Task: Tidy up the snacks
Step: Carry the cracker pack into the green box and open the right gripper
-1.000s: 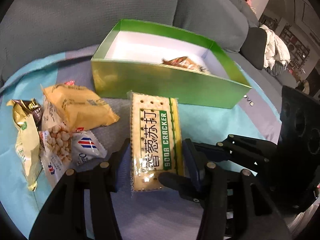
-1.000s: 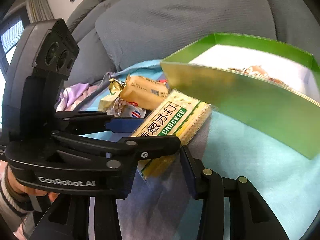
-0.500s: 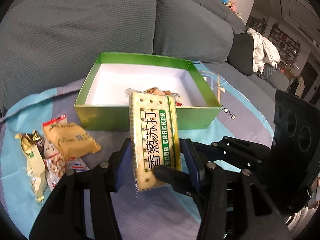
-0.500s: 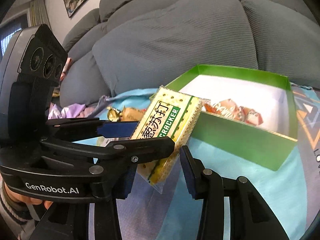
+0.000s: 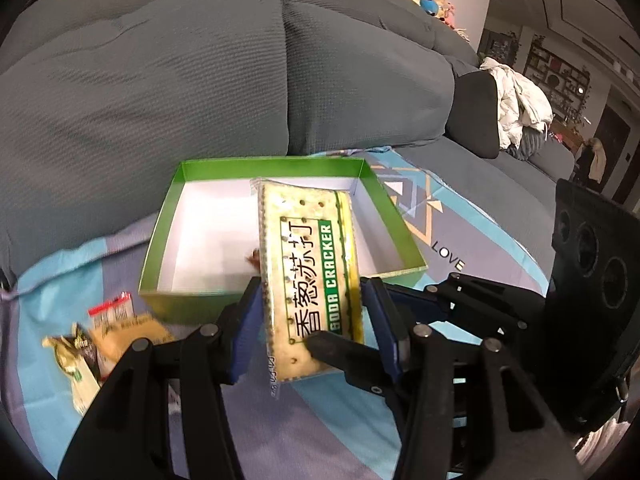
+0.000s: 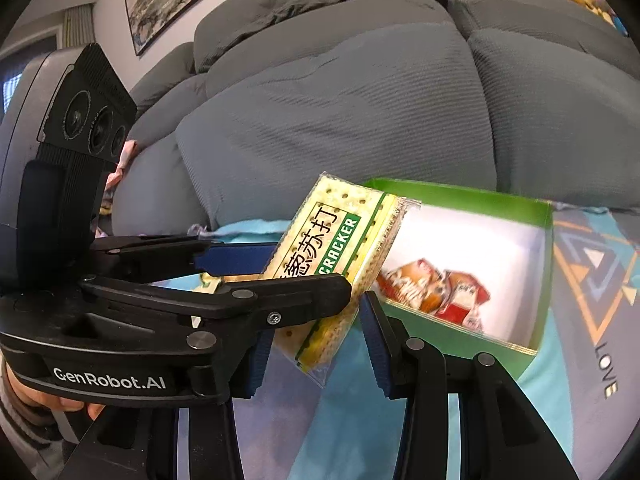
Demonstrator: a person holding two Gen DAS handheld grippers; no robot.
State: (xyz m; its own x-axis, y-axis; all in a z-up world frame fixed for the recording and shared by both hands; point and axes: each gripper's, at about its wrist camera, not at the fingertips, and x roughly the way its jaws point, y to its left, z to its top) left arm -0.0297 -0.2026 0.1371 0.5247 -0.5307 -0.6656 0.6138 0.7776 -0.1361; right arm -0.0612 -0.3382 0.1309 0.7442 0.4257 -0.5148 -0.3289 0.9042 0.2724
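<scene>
A soda cracker pack (image 5: 308, 272) in clear wrap with a green label hangs tilted over the front wall of the green box (image 5: 272, 164). My left gripper (image 5: 310, 292) is shut on it, its blue pads pressing the two long sides. In the right wrist view the pack (image 6: 340, 236) has its near end between the jaws of my right gripper (image 6: 316, 320). These jaws stand open, with a slim gap at the right pad. The left gripper (image 6: 308, 268) reaches in from the left. The white-lined box (image 6: 460, 194) holds orange-red snack packets (image 6: 436, 292).
Several loose snack packets (image 5: 120, 332) lie on the blue patterned blanket (image 5: 440, 220), left of the box. Grey sofa back cushions (image 5: 160, 80) rise right behind the box. A person's hand (image 6: 60, 404) holds the left gripper's handle.
The cracker pack has been lifted off the blanket and carried forward, from in front of the box to above its front wall. Both grippers rose together with it.
</scene>
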